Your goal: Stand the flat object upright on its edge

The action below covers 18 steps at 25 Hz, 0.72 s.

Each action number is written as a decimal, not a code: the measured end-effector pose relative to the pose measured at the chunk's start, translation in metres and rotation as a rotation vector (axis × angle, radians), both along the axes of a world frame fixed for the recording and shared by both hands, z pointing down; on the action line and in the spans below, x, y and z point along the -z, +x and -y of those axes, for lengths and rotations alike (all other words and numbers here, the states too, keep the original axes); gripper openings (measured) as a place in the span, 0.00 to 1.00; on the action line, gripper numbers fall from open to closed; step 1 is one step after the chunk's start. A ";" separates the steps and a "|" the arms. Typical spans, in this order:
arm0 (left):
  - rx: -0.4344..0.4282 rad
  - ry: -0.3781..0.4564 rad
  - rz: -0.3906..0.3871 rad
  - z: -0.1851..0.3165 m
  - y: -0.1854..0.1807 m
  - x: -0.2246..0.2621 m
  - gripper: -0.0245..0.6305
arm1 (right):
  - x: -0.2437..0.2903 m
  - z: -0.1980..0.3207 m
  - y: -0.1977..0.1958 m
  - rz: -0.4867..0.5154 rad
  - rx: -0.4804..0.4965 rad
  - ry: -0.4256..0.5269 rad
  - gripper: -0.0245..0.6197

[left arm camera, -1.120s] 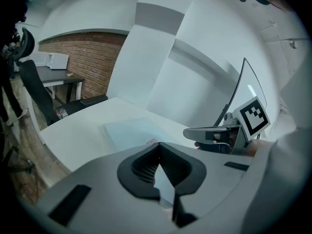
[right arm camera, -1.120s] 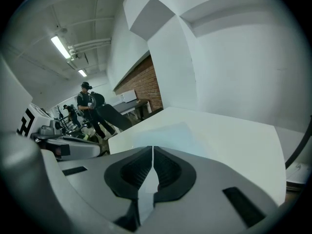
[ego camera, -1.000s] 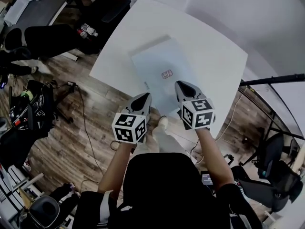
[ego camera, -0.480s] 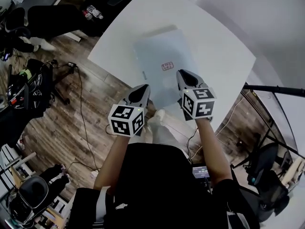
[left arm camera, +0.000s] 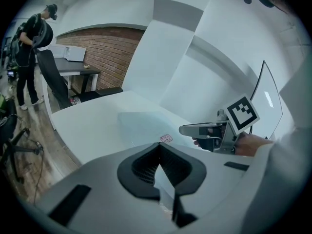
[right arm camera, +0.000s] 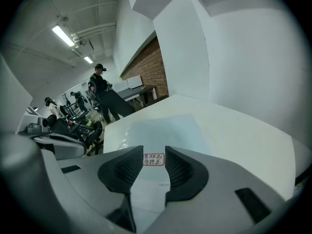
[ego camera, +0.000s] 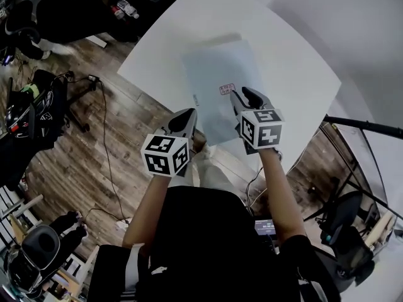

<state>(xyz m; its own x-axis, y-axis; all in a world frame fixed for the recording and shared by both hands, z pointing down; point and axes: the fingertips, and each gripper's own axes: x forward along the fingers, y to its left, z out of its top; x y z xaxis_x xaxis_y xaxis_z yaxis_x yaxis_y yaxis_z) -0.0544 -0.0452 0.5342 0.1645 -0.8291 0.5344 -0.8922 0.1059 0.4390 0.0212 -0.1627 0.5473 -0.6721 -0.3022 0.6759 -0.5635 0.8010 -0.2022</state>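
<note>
A flat pale grey-blue sheet (ego camera: 216, 74) lies on the white table (ego camera: 286, 61), with a small red-bordered label (ego camera: 227, 89) near its front. My right gripper (ego camera: 244, 97) hovers just over the sheet beside the label. Its jaws have just been opening and now stand open; in the right gripper view the label (right arm camera: 154, 160) shows through the gap of my right gripper (right arm camera: 152, 154), with nothing gripped. My left gripper (ego camera: 187, 116) is shut and empty at the sheet's near left corner. In the left gripper view, my left gripper (left arm camera: 158, 147) points at the sheet (left arm camera: 141, 123).
The table's near edge (ego camera: 157, 109) drops to a wooden floor with cables and black office chairs (ego camera: 63, 11). White wall panels (left arm camera: 204, 57) rise behind the table. A black bar (ego camera: 365, 126) sticks out at the right. A person (right arm camera: 100, 89) stands far off.
My right gripper has moved forward and down over the sheet, closer to the label, and its jaws have parted. My left gripper stays shut at the sheet's near left corner.
</note>
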 end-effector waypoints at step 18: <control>-0.025 -0.040 -0.032 0.009 -0.028 -0.024 0.05 | -0.034 0.027 -0.022 -0.183 0.037 0.039 0.47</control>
<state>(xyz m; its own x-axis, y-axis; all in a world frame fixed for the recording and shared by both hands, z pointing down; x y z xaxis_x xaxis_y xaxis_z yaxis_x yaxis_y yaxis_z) -0.0823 -0.0538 0.5584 0.2023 -0.8029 0.5608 -0.8803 0.1019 0.4634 -0.0007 -0.1897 0.5818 -0.5498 -0.3080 0.7764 -0.5583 0.8269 -0.0673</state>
